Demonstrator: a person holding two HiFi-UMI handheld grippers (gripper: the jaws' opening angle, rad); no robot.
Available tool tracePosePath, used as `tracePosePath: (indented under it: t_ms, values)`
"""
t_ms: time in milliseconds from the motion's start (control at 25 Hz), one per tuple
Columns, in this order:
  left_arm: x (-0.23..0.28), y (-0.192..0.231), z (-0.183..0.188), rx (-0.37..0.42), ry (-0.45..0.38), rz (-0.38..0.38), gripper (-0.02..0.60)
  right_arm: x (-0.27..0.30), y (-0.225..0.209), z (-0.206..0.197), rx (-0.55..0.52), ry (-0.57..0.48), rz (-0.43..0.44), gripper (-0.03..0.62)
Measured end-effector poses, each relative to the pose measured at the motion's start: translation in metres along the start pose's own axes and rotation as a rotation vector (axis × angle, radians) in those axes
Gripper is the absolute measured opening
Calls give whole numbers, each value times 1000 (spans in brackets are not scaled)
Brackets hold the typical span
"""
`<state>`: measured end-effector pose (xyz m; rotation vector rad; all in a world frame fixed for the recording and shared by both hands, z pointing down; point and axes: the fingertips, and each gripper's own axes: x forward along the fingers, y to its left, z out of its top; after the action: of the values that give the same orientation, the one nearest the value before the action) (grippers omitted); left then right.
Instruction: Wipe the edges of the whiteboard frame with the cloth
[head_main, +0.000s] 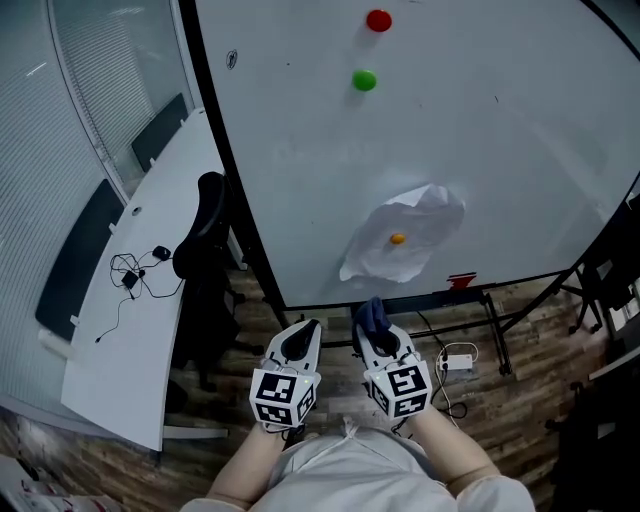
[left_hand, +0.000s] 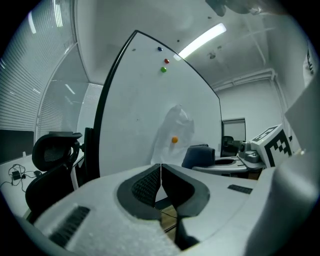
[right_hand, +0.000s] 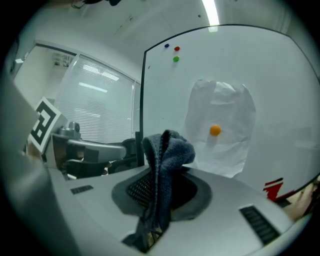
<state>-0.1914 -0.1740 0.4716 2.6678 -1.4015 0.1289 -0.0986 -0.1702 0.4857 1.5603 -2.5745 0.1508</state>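
A large whiteboard (head_main: 480, 130) with a thin black frame (head_main: 236, 180) stands ahead of me. A dark blue cloth (right_hand: 167, 150) is pinched in my right gripper (head_main: 372, 330), which is shut on it; the cloth (head_main: 372, 314) bunches above the jaws. My left gripper (head_main: 301, 338) is held beside it, shut with nothing between its jaws. Both grippers hang a little short of the board's bottom frame edge (head_main: 400, 297). The board's left frame edge (left_hand: 102, 125) runs up the left gripper view.
A white sheet (head_main: 405, 238) is pinned to the board by an orange magnet (head_main: 398, 238); red (head_main: 378, 20) and green (head_main: 365, 80) magnets sit higher. A black office chair (head_main: 205, 240) and a white desk (head_main: 140, 300) stand left. The board's stand legs (head_main: 495, 335) and cables (head_main: 455, 365) cross the floor.
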Motion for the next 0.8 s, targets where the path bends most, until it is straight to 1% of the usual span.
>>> tracePosePath:
  t_ms: [160,360,560,800]
  values:
    - [3,-15,-9,-11,11,2,18,-6,-10,-4,-1,20,-4,64]
    - [9,-30,-16,-26,27,-13,18,-11,-21,-10,35,46,-14,64]
    - [10,-35,-24,-33,49,-23,18,-12,-21,-21,56,71,-17,64]
    - [10,-33,-28,-34,60,-26,18,-12,-19,-24,62,81,-22,64]
